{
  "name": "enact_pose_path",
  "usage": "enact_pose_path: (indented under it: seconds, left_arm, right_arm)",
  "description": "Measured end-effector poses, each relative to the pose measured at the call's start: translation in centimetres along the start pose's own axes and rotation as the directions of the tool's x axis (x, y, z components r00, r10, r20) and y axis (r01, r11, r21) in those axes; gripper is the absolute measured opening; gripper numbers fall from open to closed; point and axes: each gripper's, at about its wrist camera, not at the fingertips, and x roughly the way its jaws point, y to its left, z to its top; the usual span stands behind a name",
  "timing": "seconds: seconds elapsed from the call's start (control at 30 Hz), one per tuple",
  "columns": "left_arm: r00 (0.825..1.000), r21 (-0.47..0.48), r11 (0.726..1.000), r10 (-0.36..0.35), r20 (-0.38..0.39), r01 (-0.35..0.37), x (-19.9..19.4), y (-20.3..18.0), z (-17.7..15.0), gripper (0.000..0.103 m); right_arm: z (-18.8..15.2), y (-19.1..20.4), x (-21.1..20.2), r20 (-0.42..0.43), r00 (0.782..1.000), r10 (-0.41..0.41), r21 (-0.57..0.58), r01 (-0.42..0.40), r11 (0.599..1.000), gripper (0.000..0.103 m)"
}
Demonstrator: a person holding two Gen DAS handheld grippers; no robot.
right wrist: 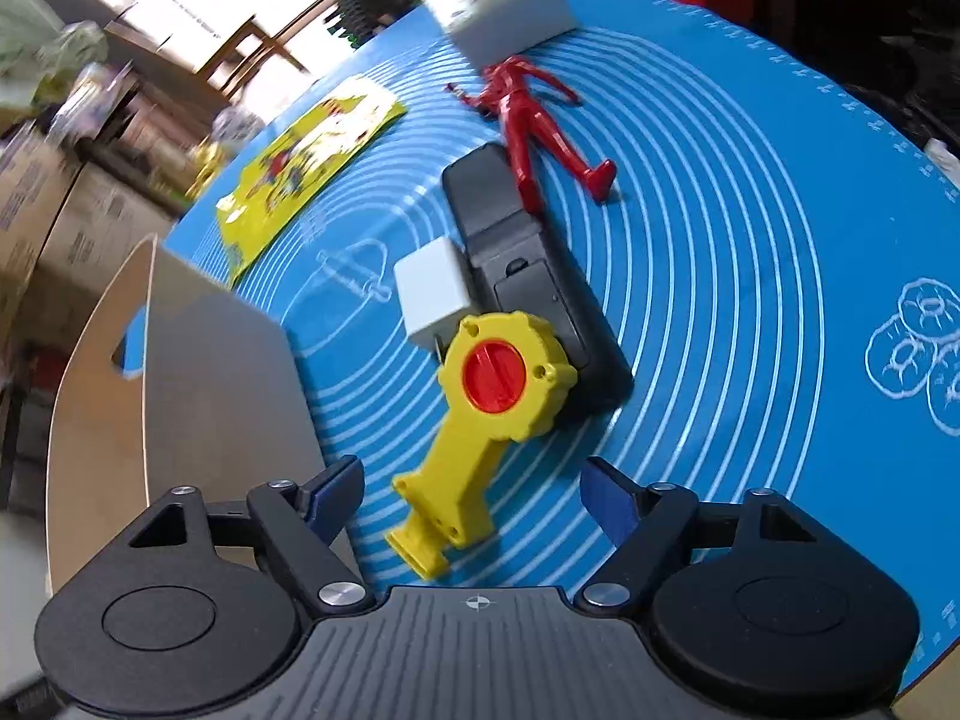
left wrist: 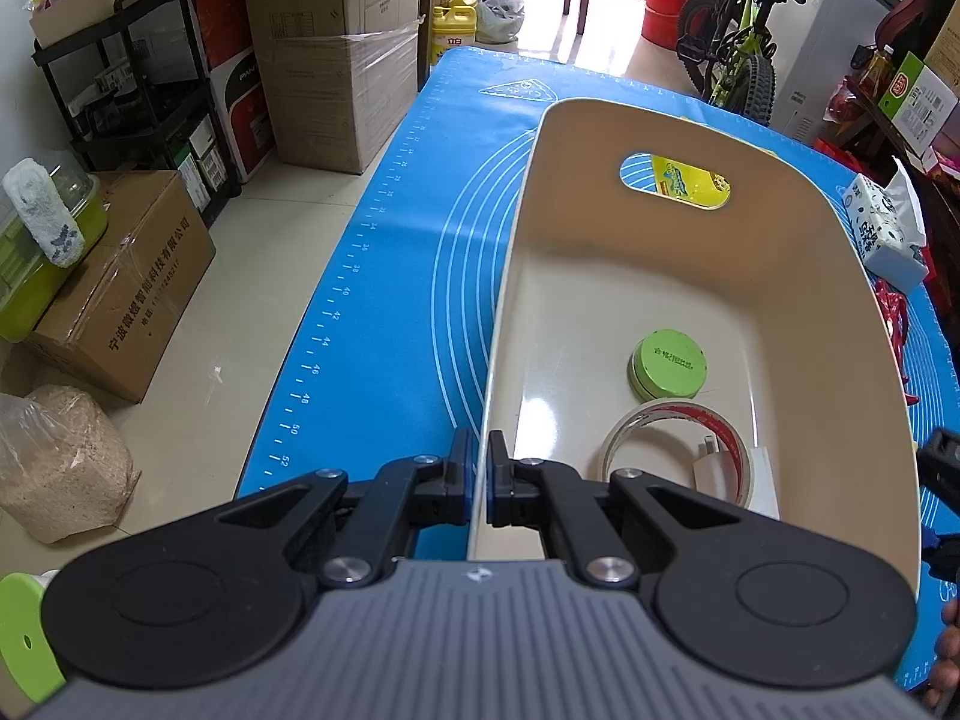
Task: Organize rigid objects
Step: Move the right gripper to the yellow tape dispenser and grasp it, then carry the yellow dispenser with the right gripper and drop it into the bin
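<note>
- Right gripper (right wrist: 474, 498) jaws stood open, straddling the handle end of the yellow plastic launcher toy with red knob (right wrist: 480, 414), its long axis running away from them on the blue surface (right wrist: 750, 276).
- Left gripper (left wrist: 480, 468) jaws were clamped on the beige plastic bin (left wrist: 510, 276) wall.

Your left wrist camera sits close above the near rim of the cream plastic bin (left wrist: 708, 276), looking steeply down and along its length, the blue silicone mat (left wrist: 384, 276) running away toward the room's far end. Your right wrist camera hangs low over that mat (right wrist: 750, 276), tilted, facing the clutter. Both views share the bin (right wrist: 198, 396), mat and yellow printed card (left wrist: 690, 181) (right wrist: 306, 168).
</note>
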Motion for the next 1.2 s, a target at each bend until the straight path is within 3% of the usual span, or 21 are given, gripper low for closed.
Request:
enact_pose_path:
  seconds: [0.2, 0.27, 0.3, 0.33, 0.6, 0.97, 1.2]
  left_arm:
    - [1.000, 0.002, 1.000, 0.000, -0.003, 0.000, 0.0, 0.1, 0.0, 0.005]
    - [1.000, 0.005, 1.000, 0.002, -0.006, -0.002, 0.1, 0.2, 0.1, 0.005]
    - [1.000, 0.006, 1.000, 0.003, -0.006, -0.003, 0.1, 0.2, 0.1, 0.005]
    - [1.000, 0.006, 1.000, 0.004, -0.006, -0.003, 0.1, 0.0, 0.1, 0.005]
    - [1.000, 0.005, 1.000, 0.004, -0.006, -0.003, 0.1, -0.1, 0.1, 0.005]
    - [1.000, 0.003, 1.000, 0.002, -0.005, -0.002, 0.2, -0.1, 0.1, 0.005]
    - [1.000, 0.004, 1.000, 0.003, -0.005, -0.003, 0.2, -0.1, 0.1, 0.005]
  right_arm:
    - [0.0, 0.9, 1.1, 0.031, 0.998, -0.062, 0.078, 0.059, 0.995, 0.074]
    - [0.1, 0.8, 1.7, 0.017, 0.997, -0.077, 0.101, 0.075, 0.992, 0.065]
    - [0.0, 0.8, 1.6, 0.035, 0.996, -0.080, 0.102, 0.076, 0.992, 0.056]
    - [0.0, 0.8, 1.7, 0.029, 0.996, -0.082, 0.091, 0.079, 0.993, 0.041]
    - [-0.3, -0.5, 1.3, 0.024, 0.999, -0.023, 0.048, 0.022, 0.999, 0.035]
    - [0.7, -1.4, -2.2, 0.054, 0.998, 0.042, -0.002, -0.042, 0.999, 0.035]
    - [2.0, 1.0, -6.1, 0.186, 0.974, 0.130, -0.159, -0.101, 0.982, 0.035]
